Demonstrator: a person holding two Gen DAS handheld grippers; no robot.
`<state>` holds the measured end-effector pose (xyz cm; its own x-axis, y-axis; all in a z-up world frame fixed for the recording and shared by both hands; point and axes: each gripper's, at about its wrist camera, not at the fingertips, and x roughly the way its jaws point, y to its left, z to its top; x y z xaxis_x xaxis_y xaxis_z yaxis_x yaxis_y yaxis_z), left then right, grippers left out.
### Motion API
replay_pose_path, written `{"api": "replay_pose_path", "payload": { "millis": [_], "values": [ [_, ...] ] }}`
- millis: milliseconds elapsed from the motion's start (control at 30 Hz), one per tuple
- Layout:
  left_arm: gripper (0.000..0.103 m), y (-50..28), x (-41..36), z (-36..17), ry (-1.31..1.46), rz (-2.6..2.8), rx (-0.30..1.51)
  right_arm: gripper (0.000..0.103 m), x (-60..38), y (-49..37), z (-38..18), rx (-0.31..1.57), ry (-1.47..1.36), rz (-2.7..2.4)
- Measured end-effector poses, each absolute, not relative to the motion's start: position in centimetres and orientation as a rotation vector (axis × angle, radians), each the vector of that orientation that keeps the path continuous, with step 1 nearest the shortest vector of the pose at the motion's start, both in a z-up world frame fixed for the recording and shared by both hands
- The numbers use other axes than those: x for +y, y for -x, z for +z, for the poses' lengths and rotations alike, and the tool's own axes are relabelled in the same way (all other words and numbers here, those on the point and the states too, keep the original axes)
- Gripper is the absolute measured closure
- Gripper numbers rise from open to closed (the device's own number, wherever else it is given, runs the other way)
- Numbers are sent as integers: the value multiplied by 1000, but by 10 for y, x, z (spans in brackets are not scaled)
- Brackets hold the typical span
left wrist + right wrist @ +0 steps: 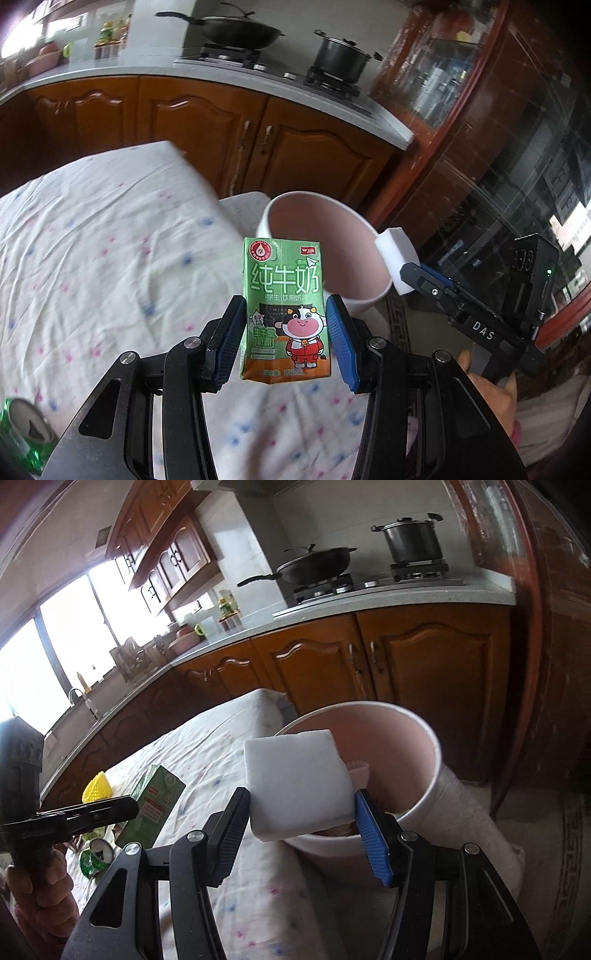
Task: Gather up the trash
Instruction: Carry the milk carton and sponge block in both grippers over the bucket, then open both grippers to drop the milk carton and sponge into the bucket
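My left gripper (286, 328) is shut on a green milk carton (284, 306) and holds it upright above the table, short of the pink bin (354, 258). My right gripper (301, 819) is shut on a white foam block (295, 782) and holds it over the near rim of the pink bin (417, 771). The right gripper with the block also shows in the left wrist view (397, 254), beside the bin. The carton shows in the right wrist view (155, 805). A crushed green can (22, 435) lies on the table at lower left.
The table has a white spotted cloth (110, 258). A yellow foam net (98, 786) and the green can (98, 856) lie on it. Wooden cabinets (221, 122), a stove with a wok (240, 29) and a pot (341, 55) stand behind. A glass cabinet (498, 129) is at right.
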<state>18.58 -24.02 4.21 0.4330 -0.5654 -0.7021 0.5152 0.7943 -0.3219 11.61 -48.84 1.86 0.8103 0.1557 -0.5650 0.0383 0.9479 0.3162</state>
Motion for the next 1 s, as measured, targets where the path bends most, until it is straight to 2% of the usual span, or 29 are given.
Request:
{"api": "replay_pose_path", "payload": {
  "millis": [433,1000],
  "values": [
    [59,-226,-314,40,-20,-718,927,44,-526,-137,20,632,-347,21],
    [58,-258,-352,17,-46,-709,1013,42,-544,-161,4,707,-333,22]
  ]
}}
